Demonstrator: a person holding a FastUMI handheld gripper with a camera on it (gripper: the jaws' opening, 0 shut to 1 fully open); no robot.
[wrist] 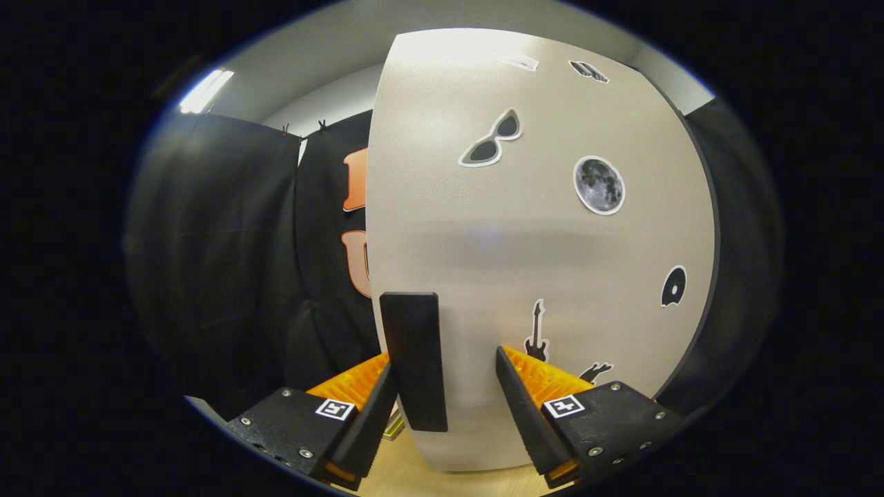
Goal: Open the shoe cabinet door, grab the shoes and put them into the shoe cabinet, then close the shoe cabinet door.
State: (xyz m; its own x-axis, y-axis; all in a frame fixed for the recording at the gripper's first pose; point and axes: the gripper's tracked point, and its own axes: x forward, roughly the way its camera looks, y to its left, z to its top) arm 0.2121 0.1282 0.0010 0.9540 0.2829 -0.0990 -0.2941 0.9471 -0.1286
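The shoe cabinet door point(525, 241) is a pale panel with stickers, standing close in front of me. Its dark upright handle point(413, 359) sits near the door's left edge. My gripper point(445, 359) is open, with the handle between its fingers. The left finger lies against or very near the handle's left side. The right finger stands apart from the handle, close to the door face beside a guitar sticker point(536, 331). Whether the door is ajar I cannot tell.
Black cloth booth wall point(228, 262) hangs to the left of the door's edge and shows again at the right. A pale wooden surface point(414, 476) lies under the door's lower edge. A small object point(395, 426) sits low behind the left finger.
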